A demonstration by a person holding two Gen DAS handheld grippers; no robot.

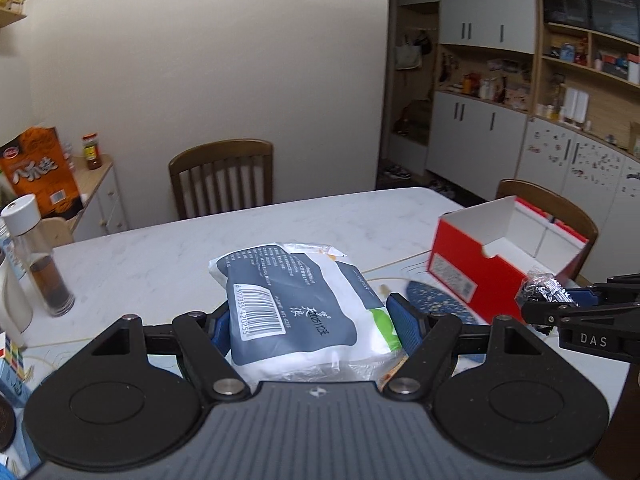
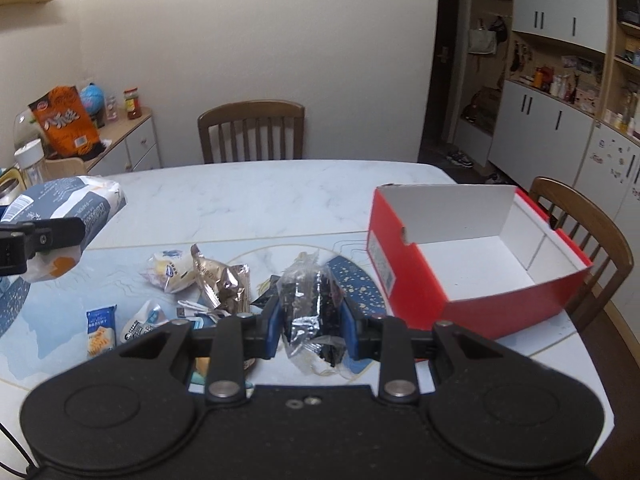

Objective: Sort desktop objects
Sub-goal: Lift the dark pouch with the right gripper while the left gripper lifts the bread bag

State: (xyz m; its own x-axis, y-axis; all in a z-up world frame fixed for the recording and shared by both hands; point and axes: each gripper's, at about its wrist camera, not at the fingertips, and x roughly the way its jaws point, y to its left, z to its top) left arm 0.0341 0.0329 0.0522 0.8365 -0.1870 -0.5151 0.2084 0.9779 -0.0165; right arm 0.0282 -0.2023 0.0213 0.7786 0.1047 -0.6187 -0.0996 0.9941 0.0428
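My left gripper (image 1: 310, 320) is shut on a white and dark grey-blue snack bag (image 1: 296, 300) with a barcode, held above the table; the same bag (image 2: 68, 208) shows at the left edge of the right wrist view. My right gripper (image 2: 310, 320) is shut on a small clear packet with dark contents (image 2: 310, 304), also lifted; that packet (image 1: 542, 290) appears at the right of the left wrist view. An open red box (image 2: 412, 280) with a white, empty inside stands on the right of the table, to the right of both grippers.
Several small snack packets lie on the mat: a brown foil one (image 2: 222, 280), a white one (image 2: 172, 270), a blue one (image 2: 100, 330). A bottle (image 1: 36, 256) stands at the table's left. Wooden chairs (image 2: 252, 130) stand behind and right of the white table (image 2: 260, 200).
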